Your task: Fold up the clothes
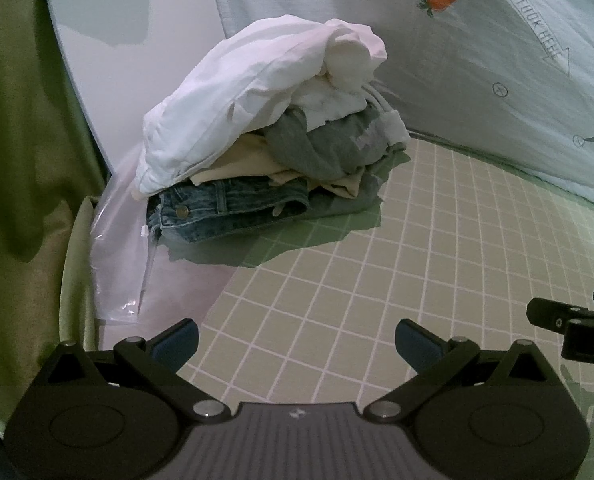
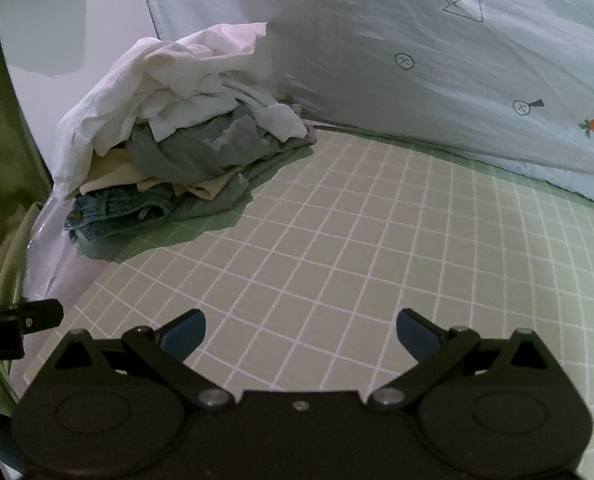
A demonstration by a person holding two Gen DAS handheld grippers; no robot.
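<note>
Left wrist view: the left hand-held gripper hangs spread wide and empty above the checked bed sheet. The right hand-held gripper is equally released. Ahead, well apart, the pile of clothes rests against the quilt.

Green grid-patterned sheet spread across lower frame; pale carrot-print quilt bunched upper right; clear plastic bag seen at left.
</note>
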